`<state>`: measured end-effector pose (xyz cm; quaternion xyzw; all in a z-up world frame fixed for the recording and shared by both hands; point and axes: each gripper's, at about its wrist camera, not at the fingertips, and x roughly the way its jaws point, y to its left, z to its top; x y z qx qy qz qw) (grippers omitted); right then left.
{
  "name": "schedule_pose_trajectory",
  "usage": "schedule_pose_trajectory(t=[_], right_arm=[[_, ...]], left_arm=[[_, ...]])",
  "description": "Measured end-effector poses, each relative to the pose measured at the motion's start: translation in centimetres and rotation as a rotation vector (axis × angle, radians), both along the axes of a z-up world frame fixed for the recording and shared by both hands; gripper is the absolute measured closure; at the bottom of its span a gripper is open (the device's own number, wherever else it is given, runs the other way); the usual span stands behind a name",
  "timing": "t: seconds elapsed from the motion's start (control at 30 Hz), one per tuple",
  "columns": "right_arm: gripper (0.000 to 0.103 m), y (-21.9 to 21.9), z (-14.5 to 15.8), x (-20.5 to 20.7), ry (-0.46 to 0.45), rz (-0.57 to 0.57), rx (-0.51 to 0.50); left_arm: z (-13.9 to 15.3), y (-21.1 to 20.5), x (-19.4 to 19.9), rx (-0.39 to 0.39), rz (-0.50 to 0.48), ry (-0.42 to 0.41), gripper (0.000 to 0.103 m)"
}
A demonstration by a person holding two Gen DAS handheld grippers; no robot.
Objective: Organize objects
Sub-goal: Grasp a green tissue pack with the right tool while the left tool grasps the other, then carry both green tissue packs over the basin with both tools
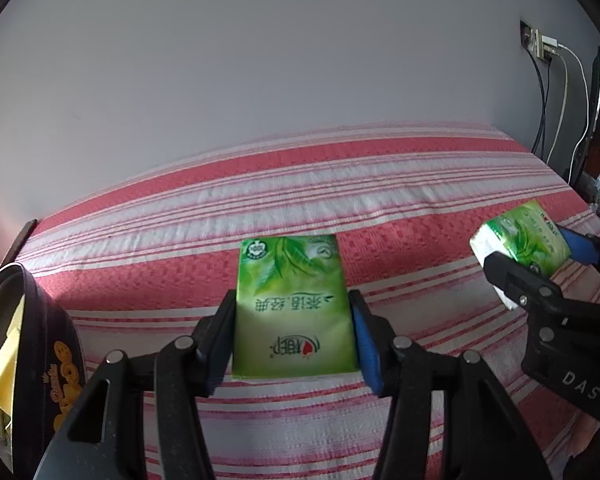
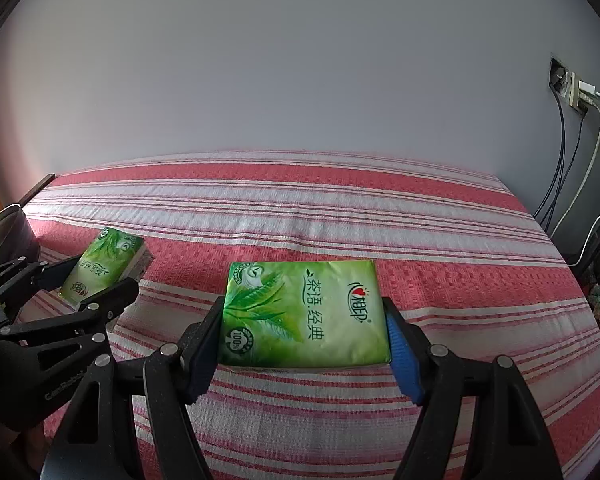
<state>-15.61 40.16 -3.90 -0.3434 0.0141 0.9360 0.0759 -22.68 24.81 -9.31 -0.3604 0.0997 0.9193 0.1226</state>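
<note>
Two grippers each hold a green tissue pack above a bed covered in a red-and-white striped blanket (image 1: pixel 380 184). The left gripper (image 1: pixel 293 332) has its fingers clamped on the long sides of the left tissue pack (image 1: pixel 291 308), printed face up. The right gripper (image 2: pixel 306 338) is clamped the same way on the right tissue pack (image 2: pixel 304 314). The packs are well apart. At the left edge stands a dark round tin (image 1: pixel 39 344) with yellow paper inside. White and dark cables (image 2: pixel 580 184) hang from a wall socket on the right.
</note>
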Motion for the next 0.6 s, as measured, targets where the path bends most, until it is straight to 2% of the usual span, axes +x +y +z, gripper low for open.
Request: schedule_pose_trajectory(t=[0.37,0.6], right_arm=[[0.029,-0.1,0.2,0.3,0.022,-0.005,0.010],[0.029,-0.1,0.5,0.7,0.056,-0.009,0.018]], left_arm=[[0.8,-0.6,1.1,-0.016,0.008,0.068,0.050],[1.3,-1.0,1.6,0.000,0.025,0.100,0.050]])
